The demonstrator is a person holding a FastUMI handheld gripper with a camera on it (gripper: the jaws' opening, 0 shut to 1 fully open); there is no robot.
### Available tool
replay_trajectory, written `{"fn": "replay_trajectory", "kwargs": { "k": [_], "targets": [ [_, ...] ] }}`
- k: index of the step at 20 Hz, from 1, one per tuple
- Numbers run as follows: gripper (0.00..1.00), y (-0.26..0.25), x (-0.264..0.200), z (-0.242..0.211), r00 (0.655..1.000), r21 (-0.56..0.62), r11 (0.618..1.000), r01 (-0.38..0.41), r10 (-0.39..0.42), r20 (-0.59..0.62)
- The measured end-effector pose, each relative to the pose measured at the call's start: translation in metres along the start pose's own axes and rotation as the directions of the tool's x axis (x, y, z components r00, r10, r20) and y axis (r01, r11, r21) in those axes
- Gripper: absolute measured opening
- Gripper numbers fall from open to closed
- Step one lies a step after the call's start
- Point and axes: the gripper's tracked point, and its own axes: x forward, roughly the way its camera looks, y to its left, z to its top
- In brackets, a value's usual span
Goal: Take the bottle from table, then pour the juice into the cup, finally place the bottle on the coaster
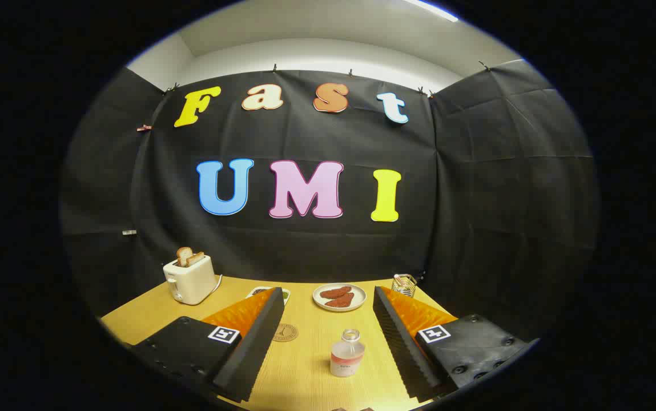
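Observation:
A small clear bottle [347, 355] with an uncapped neck and a pale pink label stands upright on the wooden table [305, 371]. It sits between my fingers, nearer the right one and touching neither. My gripper [328, 294] is open wide and holds nothing. A round brown coaster [285, 332] lies flat on the table just inside the left finger. A small clear glass cup [405, 284] stands at the back of the table, beyond the right fingertip.
A white plate [339, 297] with red-brown food sits beyond the bottle. A white toaster [189, 278] with toast in it stands at the back left. A small dish [258, 291] is partly hidden behind the left fingertip. The black cloth wall closes off the table's far side.

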Motion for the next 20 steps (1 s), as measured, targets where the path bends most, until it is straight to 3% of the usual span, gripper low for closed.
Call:
{"fn": "replay_trajectory", "kwargs": {
  "k": [20],
  "targets": [
    [0.97, -0.005, 0.016, -0.006, 1.0, -0.008, 1.0, -0.017, 0.017, -0.007]
  ]
}}
